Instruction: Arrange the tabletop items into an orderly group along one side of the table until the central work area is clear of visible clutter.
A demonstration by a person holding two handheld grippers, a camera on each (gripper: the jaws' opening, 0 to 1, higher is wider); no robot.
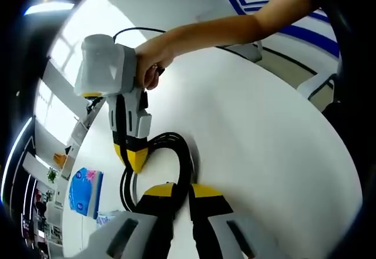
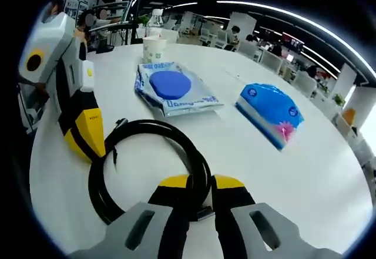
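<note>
Right gripper view: black coiled cable lies on the white bench, near its edge. Right tongs pinch the coil's near loop; left tongs touch its other side, pressed together. Beyond lie a wipes pack and blue tissue pack.

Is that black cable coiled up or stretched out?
Coiled: the black cable lies in a loop on the white table.
</note>
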